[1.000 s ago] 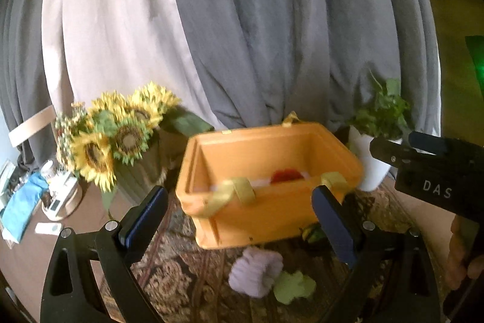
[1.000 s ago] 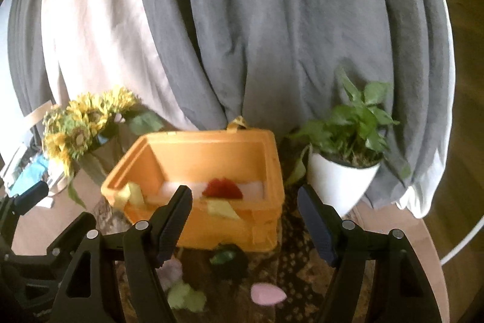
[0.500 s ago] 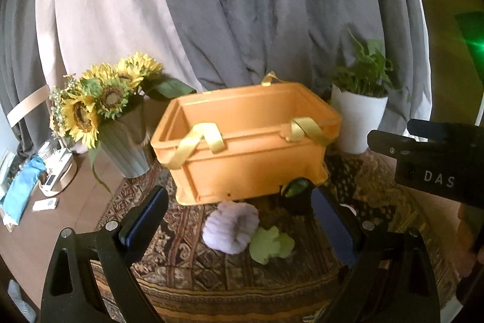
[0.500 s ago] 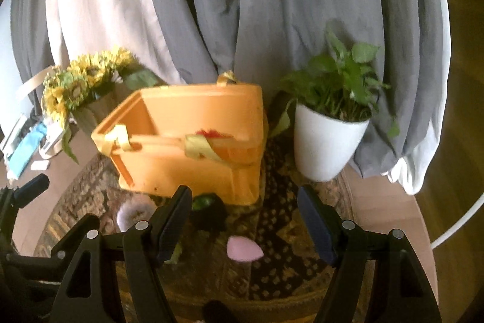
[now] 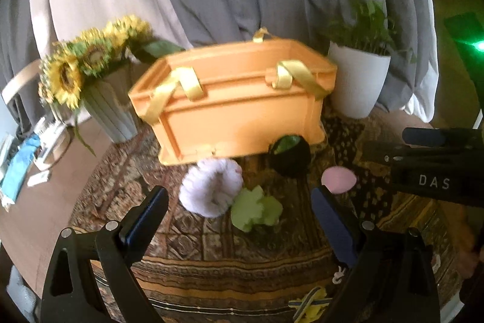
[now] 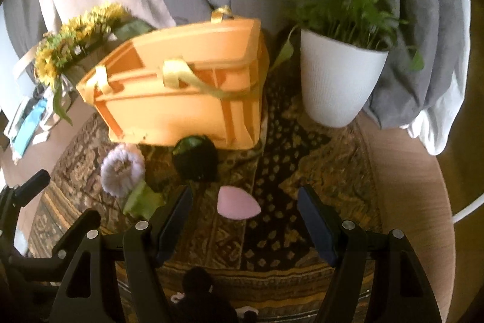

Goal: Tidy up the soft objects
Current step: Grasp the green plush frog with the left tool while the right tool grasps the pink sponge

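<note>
An orange crate with yellow ribbon handles stands on a patterned rug. In front of it lie a fluffy lilac soft ball, a pale green leaf-shaped soft piece, a dark round soft object with a green patch and a pink soft piece. My left gripper is open above the lilac ball and green piece. My right gripper is open, hanging over the pink piece, and shows as a black bar in the left wrist view.
A grey vase of sunflowers stands left of the crate, a white potted plant to its right. Grey and white curtains hang behind. Small clutter with a blue cloth lies at the far left of the wooden table.
Both grippers have come down and tipped toward the rug. The crate's inside has dropped out of sight, and the soft objects in front now sit larger and nearer the fingers.
</note>
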Demonstrator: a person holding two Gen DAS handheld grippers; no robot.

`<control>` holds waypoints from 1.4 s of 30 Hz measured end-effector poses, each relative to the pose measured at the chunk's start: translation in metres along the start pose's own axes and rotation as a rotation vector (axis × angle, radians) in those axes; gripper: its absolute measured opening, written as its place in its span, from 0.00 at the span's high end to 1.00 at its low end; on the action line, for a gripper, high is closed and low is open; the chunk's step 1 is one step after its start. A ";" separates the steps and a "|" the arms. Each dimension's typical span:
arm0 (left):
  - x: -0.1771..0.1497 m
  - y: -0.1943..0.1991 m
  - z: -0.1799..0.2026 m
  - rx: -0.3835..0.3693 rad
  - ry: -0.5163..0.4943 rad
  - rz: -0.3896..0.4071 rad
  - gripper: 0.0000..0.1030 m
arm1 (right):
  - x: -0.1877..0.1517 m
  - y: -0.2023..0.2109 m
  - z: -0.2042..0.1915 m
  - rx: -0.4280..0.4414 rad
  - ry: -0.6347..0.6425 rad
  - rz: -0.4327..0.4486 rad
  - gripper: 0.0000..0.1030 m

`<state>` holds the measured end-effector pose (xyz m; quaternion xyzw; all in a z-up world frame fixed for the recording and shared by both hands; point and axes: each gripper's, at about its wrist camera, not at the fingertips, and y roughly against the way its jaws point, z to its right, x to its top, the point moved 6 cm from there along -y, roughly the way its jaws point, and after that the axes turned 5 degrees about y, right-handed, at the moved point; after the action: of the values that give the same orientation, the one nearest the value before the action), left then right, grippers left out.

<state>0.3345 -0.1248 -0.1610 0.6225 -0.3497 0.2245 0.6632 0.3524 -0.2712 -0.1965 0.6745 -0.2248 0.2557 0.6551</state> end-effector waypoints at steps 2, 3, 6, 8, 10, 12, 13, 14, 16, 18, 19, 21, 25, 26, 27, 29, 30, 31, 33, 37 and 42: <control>-0.006 -0.009 0.002 -0.010 0.000 -0.032 0.08 | -0.003 -0.008 0.000 0.009 0.002 -0.023 0.29; -0.008 -0.013 0.002 -0.009 0.001 -0.043 0.08 | -0.005 -0.012 0.001 0.013 0.004 -0.036 0.29; -0.013 -0.025 0.004 -0.015 -0.005 -0.068 0.10 | -0.009 -0.024 0.000 0.026 0.007 -0.070 0.29; -0.017 -0.033 0.005 -0.026 -0.004 -0.091 0.11 | -0.010 -0.032 0.000 0.038 0.005 -0.093 0.29; -0.021 -0.041 0.006 -0.041 0.002 -0.117 0.13 | -0.012 -0.039 0.000 0.049 0.006 -0.112 0.29; -0.025 -0.050 0.007 -0.054 0.008 -0.145 0.14 | -0.013 -0.046 0.000 0.055 0.012 -0.131 0.29; -0.028 -0.054 0.008 -0.057 0.009 -0.159 0.14 | -0.014 -0.050 0.000 0.059 0.011 -0.142 0.29; -0.029 -0.057 0.008 -0.057 0.008 -0.167 0.15 | -0.016 -0.055 0.000 0.067 0.006 -0.158 0.29; -0.032 -0.062 0.008 -0.060 0.008 -0.179 0.17 | -0.017 -0.061 0.001 0.080 -0.004 -0.173 0.29; -0.035 -0.067 0.009 -0.067 0.008 -0.193 0.18 | -0.019 -0.066 0.000 0.090 -0.012 -0.186 0.29; -0.036 -0.070 0.010 -0.071 0.006 -0.201 0.18 | -0.020 -0.069 0.001 0.093 -0.015 -0.192 0.29; -0.037 -0.075 0.010 -0.077 0.002 -0.210 0.21 | -0.021 -0.073 0.001 0.101 -0.018 -0.204 0.29; -0.038 -0.084 0.014 -0.082 -0.008 -0.224 0.22 | -0.022 -0.082 0.000 0.116 -0.009 -0.225 0.29; -0.038 -0.086 0.015 -0.085 -0.010 -0.228 0.23 | -0.022 -0.084 0.000 0.126 -0.010 -0.234 0.29; -0.038 -0.088 0.016 -0.087 -0.011 -0.232 0.23 | -0.022 -0.086 0.000 0.133 -0.011 -0.240 0.29; -0.039 -0.093 0.017 -0.089 -0.013 -0.240 0.23 | -0.022 -0.091 -0.001 0.143 -0.012 -0.254 0.29; -0.039 -0.094 0.017 -0.090 -0.013 -0.242 0.23 | -0.022 -0.092 -0.001 0.144 -0.013 -0.256 0.29; -0.039 -0.097 0.018 -0.091 -0.012 -0.245 0.24 | -0.022 -0.093 -0.001 0.146 -0.011 -0.260 0.29; -0.039 -0.101 0.018 -0.097 -0.009 -0.253 0.26 | -0.021 -0.097 -0.002 0.148 -0.003 -0.268 0.29; -0.038 -0.107 0.016 -0.093 -0.003 -0.257 0.27 | -0.020 -0.105 -0.005 0.148 0.004 -0.277 0.29; -0.038 -0.116 0.015 -0.087 -0.002 -0.261 0.28 | -0.018 -0.113 -0.008 0.154 -0.001 -0.290 0.30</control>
<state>0.3914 -0.1491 -0.2674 0.6336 -0.2758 0.1200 0.7128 0.4104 -0.2592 -0.2951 0.7480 -0.1050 0.1746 0.6316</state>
